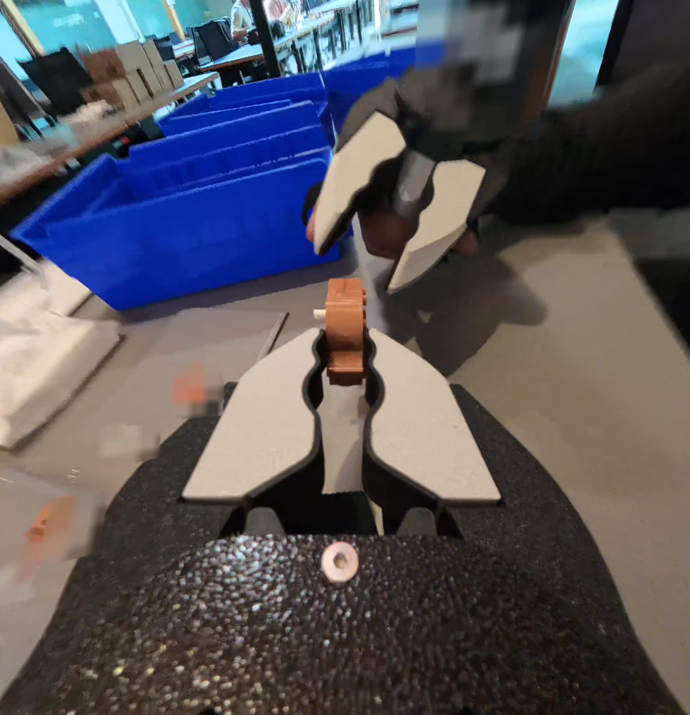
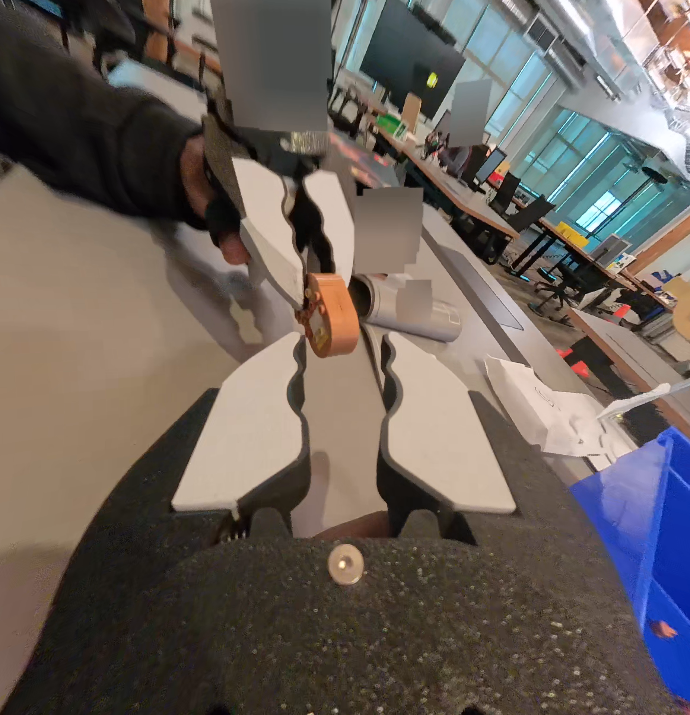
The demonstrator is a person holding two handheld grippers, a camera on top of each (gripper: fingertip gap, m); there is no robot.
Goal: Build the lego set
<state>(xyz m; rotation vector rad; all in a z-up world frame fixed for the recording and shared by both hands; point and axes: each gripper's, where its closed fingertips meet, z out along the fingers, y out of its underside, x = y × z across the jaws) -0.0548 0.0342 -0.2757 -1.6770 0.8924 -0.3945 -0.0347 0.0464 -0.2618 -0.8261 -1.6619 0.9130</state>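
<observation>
Black, pebbled housing of each gripper fills the bottom of both wrist views, and much beyond it is blurred or covered by mosaic patches. A small brown plastic piece (image 1: 345,332) is clamped between the fingertips of the left gripper (image 1: 345,348), with both pads pressed against its sides; a white peg is seen sticking out on its left, but its finer details are hard to make out. From the right wrist view the same piece (image 2: 333,317) is seen hanging from the left gripper, just ahead of the right gripper (image 2: 343,348) and close by its left fingertip; whether they touch cannot be told. The right gripper's fingers are spread apart with nothing between them but grey table (image 2: 84,309). A grey tube (image 2: 409,313) lies on its side behind the piece, partly hidden. Blue bins (image 1: 188,216) stand to the left, and crumpled white paper (image 2: 544,410) lies to the right.
</observation>
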